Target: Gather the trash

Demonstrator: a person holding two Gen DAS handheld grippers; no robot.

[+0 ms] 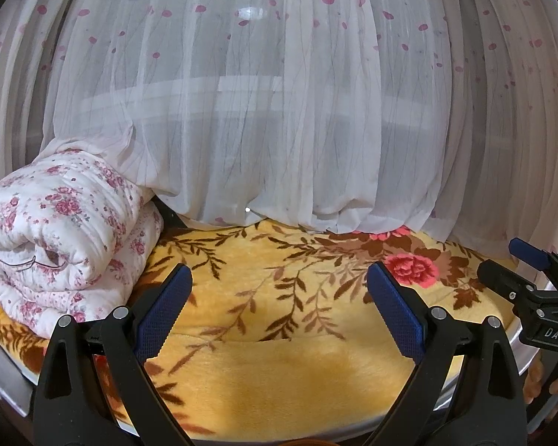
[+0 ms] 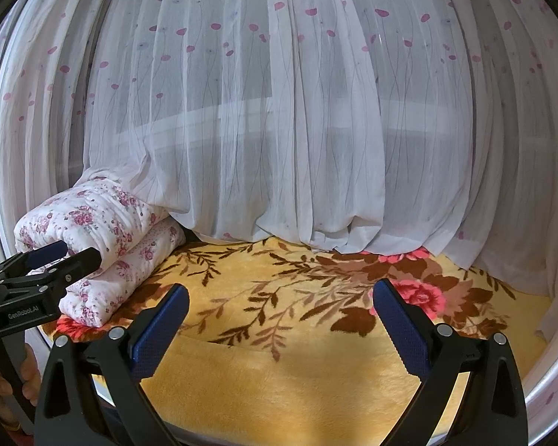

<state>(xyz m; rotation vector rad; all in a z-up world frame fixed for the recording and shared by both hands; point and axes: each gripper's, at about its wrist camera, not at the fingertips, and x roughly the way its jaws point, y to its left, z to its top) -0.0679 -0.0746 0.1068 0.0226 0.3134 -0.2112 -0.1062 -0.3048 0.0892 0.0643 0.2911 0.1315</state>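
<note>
No trash shows in either view. My left gripper (image 1: 279, 275) is open and empty, held above a yellow blanket (image 1: 279, 371) with brown leaves and red flowers. My right gripper (image 2: 281, 293) is open and empty above the same blanket (image 2: 279, 383). The right gripper also shows at the right edge of the left wrist view (image 1: 513, 264), open. The left gripper shows at the left edge of the right wrist view (image 2: 69, 254), open.
A folded white quilt with pink flowers (image 1: 55, 238) lies on the blanket at the left, also in the right wrist view (image 2: 108, 241). A sheer white curtain with pink dots (image 1: 279, 111) hangs behind and rests on the blanket's far edge.
</note>
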